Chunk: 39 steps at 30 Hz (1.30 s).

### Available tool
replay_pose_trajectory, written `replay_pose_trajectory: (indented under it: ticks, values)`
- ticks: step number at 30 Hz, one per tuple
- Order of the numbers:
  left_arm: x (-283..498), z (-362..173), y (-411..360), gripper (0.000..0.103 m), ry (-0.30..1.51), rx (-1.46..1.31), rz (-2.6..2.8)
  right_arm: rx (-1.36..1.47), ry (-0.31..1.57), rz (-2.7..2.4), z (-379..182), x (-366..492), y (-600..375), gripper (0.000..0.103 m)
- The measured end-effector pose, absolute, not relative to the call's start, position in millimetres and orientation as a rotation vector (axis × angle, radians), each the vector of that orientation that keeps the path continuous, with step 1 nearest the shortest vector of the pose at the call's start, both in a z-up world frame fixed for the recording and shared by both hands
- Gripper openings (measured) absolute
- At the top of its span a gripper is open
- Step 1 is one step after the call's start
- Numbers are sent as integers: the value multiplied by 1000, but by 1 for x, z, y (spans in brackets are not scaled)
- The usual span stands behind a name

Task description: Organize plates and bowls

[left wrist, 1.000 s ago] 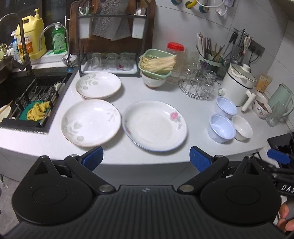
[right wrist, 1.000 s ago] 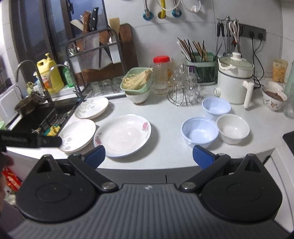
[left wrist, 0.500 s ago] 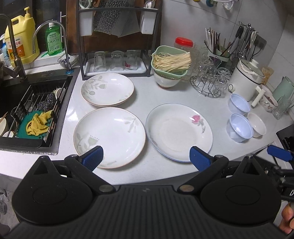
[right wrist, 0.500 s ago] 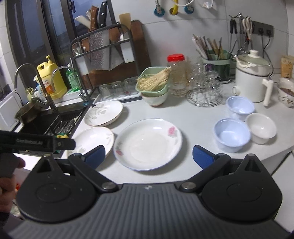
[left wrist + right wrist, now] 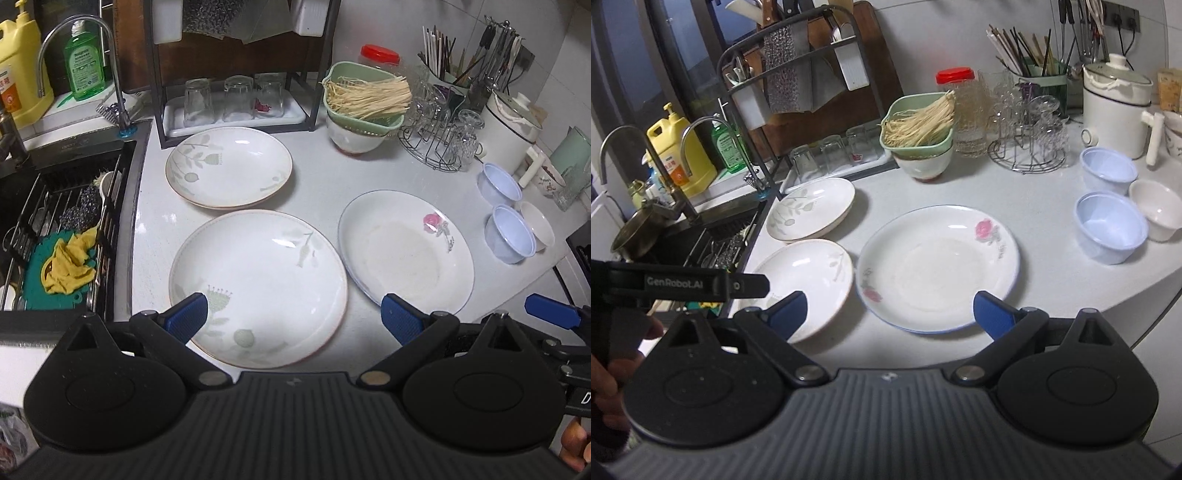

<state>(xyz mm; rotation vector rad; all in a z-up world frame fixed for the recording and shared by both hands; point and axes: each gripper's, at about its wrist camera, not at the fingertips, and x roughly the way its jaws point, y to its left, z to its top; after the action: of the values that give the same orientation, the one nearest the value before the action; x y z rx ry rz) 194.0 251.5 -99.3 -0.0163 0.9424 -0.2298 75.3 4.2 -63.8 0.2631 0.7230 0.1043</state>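
Three plates lie on the white counter. The near leaf-pattern plate [image 5: 258, 288] sits under my left gripper [image 5: 293, 314], which is open with its pads off the plate. Behind it lies a second leaf plate [image 5: 229, 166]. The rose-pattern plate [image 5: 938, 266] lies in front of my right gripper [image 5: 890, 310]. Its jaws are wide and closing, with the plate's near rim showing between the fingers, untouched. Two pale blue bowls [image 5: 1112, 229] [image 5: 1108, 173] and a white bowl [image 5: 1158, 208] stand at the right.
A sink [image 5: 127, 206] with a rack and a yellow cloth lies to the left. At the back stand a glass shelf [image 5: 236, 107], a green colander of noodles [image 5: 364, 99], a wire glass stand [image 5: 439, 147] and a white pot [image 5: 509, 114]. The counter's front edge curves just under the grippers.
Both grippers have come forward and lower toward the counter. The plates now look larger, and the near leaf plate sits between the left fingers.
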Motion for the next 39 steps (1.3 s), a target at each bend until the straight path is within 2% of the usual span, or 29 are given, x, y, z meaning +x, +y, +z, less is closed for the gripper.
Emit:
replay_pose_trajectory:
  ticks: [10,12,14,18,20,24,27,30,31,32,33,34,36,39]
  values:
    - [233,-130,297,101,1018,35,-316,337,743,108,-81,109,57,98]
    - [241,-136,309,100,1042,-5,-332,364,764,96,-88,118,63,91]
    - [248,-140,320,100,1055,-48,-344,378,793,80,-95,126,69,78]
    - [266,-150,331,99,1061,-56,-372,424,839,47,-111,136,78,69]
    - [274,-157,334,94,1064,-50,-376,446,853,26,-120,141,80,64]
    - [291,-174,341,78,1073,-52,-381,494,867,-25,-137,149,80,63]
    - [299,-179,343,71,1055,-42,-386,519,875,-48,-147,154,81,56]
    - [309,-189,344,66,1073,-49,-393,528,881,-70,-153,160,83,40]
    - [312,-192,345,65,1079,-49,-395,526,887,-72,-155,162,84,26]
    - [315,-196,344,62,1084,-44,-399,520,892,-76,-157,164,85,21]
    - [317,-198,344,58,1086,-40,-401,515,894,-83,-158,166,87,20]
    - [319,-200,343,56,1086,-36,-407,513,894,-84,-159,168,87,15]
    - [323,-204,341,48,1090,-23,-421,505,896,-88,-160,170,89,14]
    - [327,-208,338,42,1091,-7,-432,511,901,-101,-162,176,88,12]
